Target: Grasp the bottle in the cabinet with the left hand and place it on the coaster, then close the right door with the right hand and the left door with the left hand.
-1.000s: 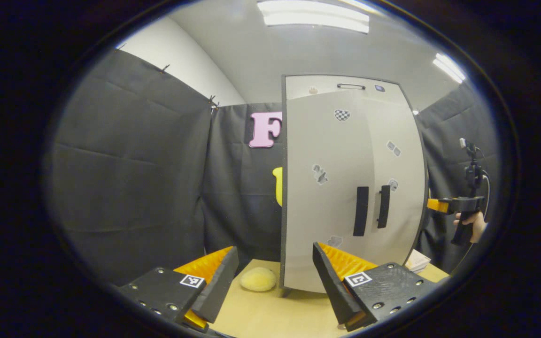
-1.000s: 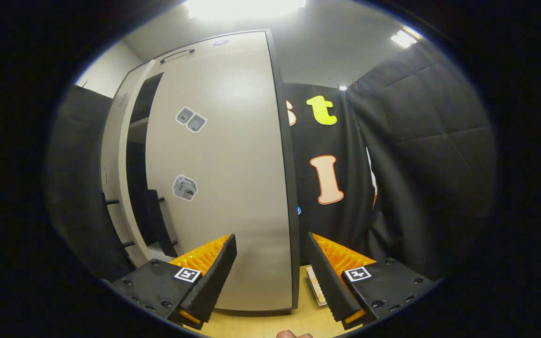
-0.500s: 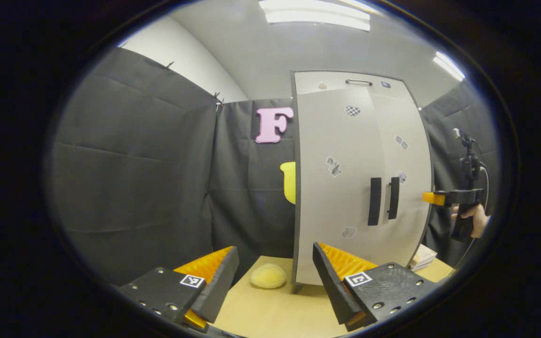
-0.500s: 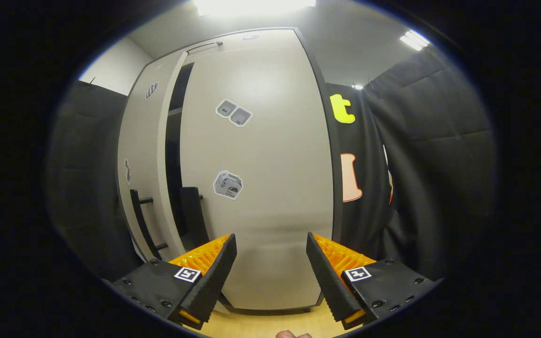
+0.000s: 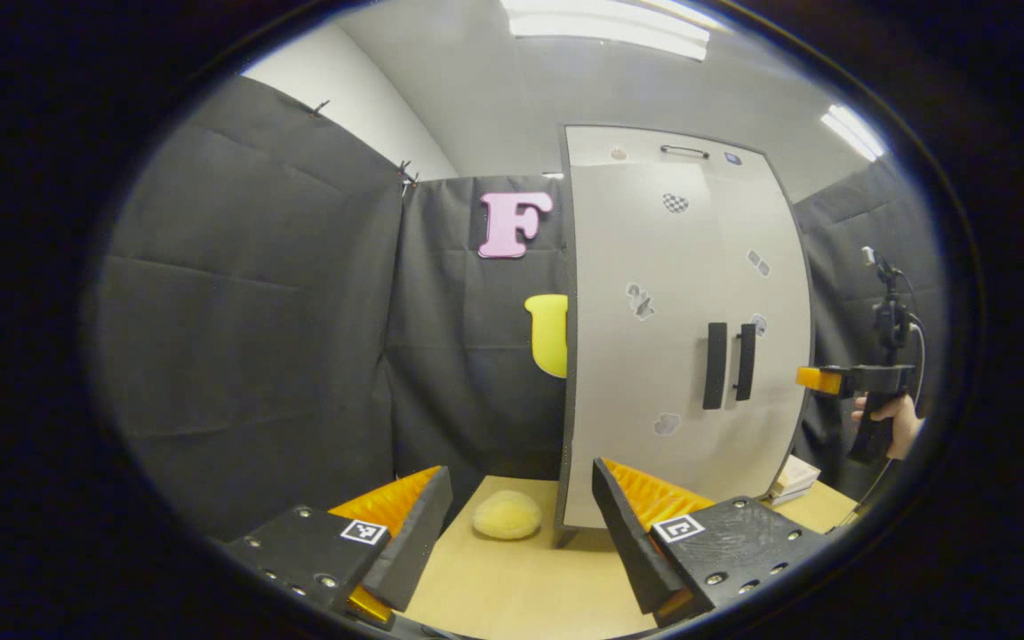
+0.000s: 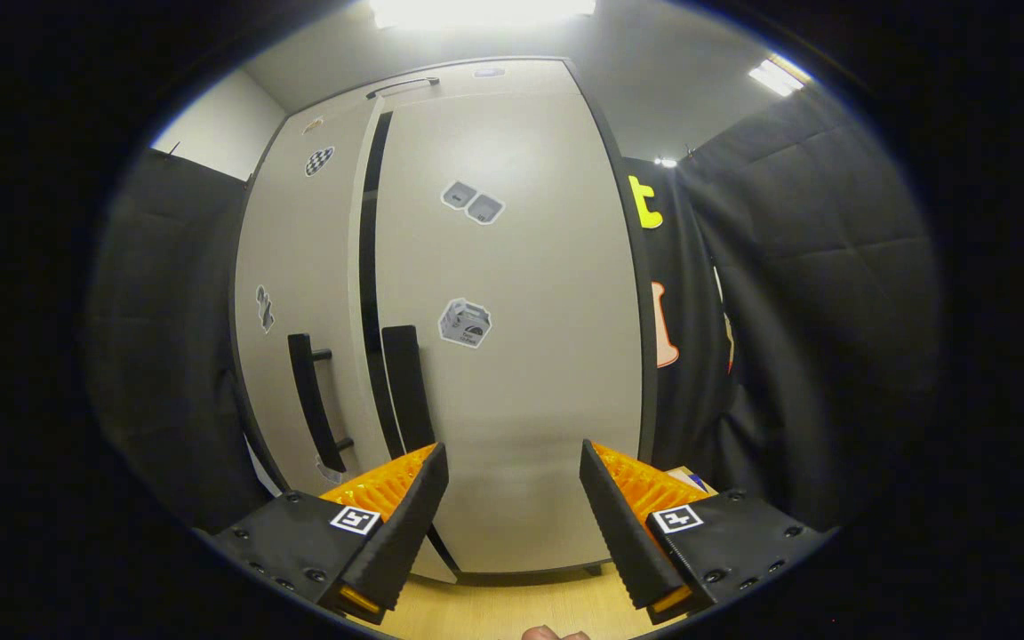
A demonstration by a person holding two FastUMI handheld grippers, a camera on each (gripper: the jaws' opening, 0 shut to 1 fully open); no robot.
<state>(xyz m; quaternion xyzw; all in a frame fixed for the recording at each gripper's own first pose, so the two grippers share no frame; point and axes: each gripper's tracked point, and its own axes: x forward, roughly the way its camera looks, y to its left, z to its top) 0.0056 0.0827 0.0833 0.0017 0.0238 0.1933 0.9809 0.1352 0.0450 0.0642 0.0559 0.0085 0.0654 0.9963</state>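
Note:
The pale grey cabinet [image 5: 654, 400] stands on the wooden table at centre right in the left gripper view, its two dark handles [image 5: 730, 364] side by side. In the right gripper view the right door [image 6: 530, 373] is close in front of me, and a thin dark slit [image 6: 368, 267] separates it from the left door [image 6: 299, 258]. My right gripper [image 6: 512, 516] is open and faces the right door's lower face; I cannot tell whether it touches. It also shows far right [image 5: 819, 380], held by a hand [image 5: 901, 425]. My left gripper [image 5: 512, 524] is open over the table, short of the cabinet's left corner.
A pale yellow round lump [image 5: 506, 516] lies on the table [image 5: 494, 587] just left of the cabinet's foot. A small flat box [image 5: 794, 477] rests at the cabinet's right side. Black cloth walls close in on the left and right.
The right door has swung toward the cabinet, narrowing the wide dark opening to a slit. My right gripper followed the door. The left gripper drifted slightly back and left.

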